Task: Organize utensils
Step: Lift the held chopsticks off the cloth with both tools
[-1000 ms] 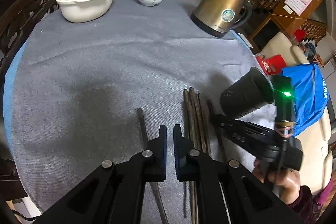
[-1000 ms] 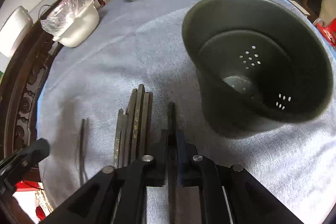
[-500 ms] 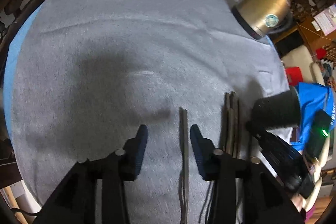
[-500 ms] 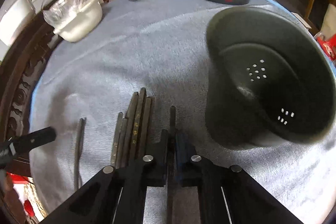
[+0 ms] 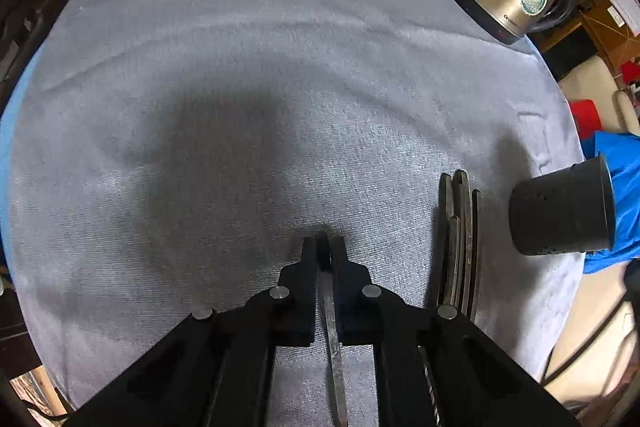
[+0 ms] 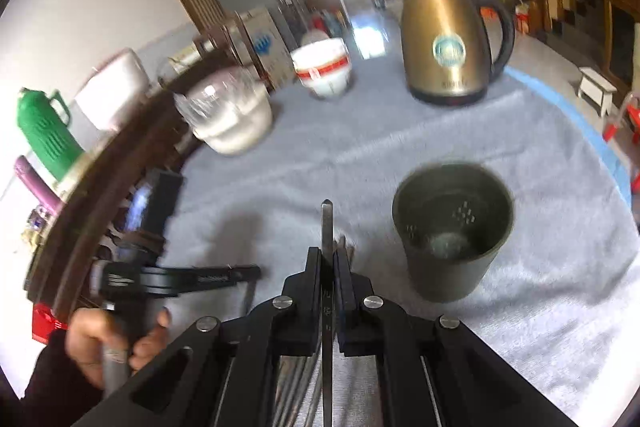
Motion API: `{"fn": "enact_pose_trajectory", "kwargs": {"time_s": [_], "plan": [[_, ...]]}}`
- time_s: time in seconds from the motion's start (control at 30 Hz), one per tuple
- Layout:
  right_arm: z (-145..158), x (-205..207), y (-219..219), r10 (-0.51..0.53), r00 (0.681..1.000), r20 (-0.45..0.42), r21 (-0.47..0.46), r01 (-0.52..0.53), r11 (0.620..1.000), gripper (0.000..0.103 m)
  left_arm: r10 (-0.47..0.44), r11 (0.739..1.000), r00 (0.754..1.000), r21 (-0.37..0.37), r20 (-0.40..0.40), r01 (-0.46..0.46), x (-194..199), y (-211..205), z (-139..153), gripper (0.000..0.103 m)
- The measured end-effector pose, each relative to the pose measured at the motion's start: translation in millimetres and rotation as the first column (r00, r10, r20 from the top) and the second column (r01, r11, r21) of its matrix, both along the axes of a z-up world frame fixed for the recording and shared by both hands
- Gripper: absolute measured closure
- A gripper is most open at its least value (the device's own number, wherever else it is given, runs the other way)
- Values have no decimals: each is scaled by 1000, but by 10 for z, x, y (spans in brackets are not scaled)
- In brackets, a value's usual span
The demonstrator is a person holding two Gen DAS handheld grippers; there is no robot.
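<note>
So both grippers have a chopstick each right now. The left gripper (image 5: 324,247) points steeply down at the desk (image 5: 240,99), which is covered in a grey cloth, and its jaws have just been closing: they're now clamped on a single dark chopstick (image 5: 334,355) that lies flat on the cloth and runs back toward the camera between the fingers. Just off to the right of it sits the remaining bundle of chopsticks (image 5: 458,247), lying side by side on the cloth, and further right near the desk edge is the dark perforated utensil holder (image 5: 560,211).

The right gripper (image 6: 327,259) is squeezed tight on another chopstick (image 6: 327,227), this one lifted clear of the cloth with its tip poking out ahead of the fingers. From the right wrist view the utensil holder (image 6: 452,227) stands upright just to the right of that tip, nothing in it that I can make out. That view is pretty blurry. You can also see the person's left hand (image 6: 108,343) on the other gripper's handle at lower left.

Far side of the desk: gold kettle (image 6: 444,39), red-and-white bowl (image 6: 324,71), white basin with plastic wrap (image 6: 232,119).
</note>
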State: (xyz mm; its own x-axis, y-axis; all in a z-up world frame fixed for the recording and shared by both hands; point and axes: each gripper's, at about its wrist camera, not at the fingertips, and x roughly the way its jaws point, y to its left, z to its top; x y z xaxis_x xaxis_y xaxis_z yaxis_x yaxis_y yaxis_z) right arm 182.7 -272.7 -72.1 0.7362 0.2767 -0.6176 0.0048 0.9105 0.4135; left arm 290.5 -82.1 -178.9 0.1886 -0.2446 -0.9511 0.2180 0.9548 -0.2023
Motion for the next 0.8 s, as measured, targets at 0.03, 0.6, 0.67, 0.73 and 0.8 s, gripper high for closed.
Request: {"fn": "enact_pose_trajectory", "kwargs": {"time_s": [0.03,0.6,0.67,0.73,0.8], "plan": [[89,-112,-45,-5,1000,31,7,5,1000,97,-5,1000,1000,4,22,5,-23,-5,53,98],[979,-734,-629,-154,934,321,96,130,987,97,-62,992,955,-86,290,91,-447,108,1420,99],[989,-776,-647,-157,932,327,98,132,986,97,-36,993,982,-105,186,56,-283,140,1165,95],[984,-839,-682,-166,929,331,104,139,985,97,-16,997,993,-76,116,25,-243,158,906,74],[989,-911,-718,-175,926,335,114,145,983,97,13,1000,997,-28,72,-11,-146,140,637,70]]}}
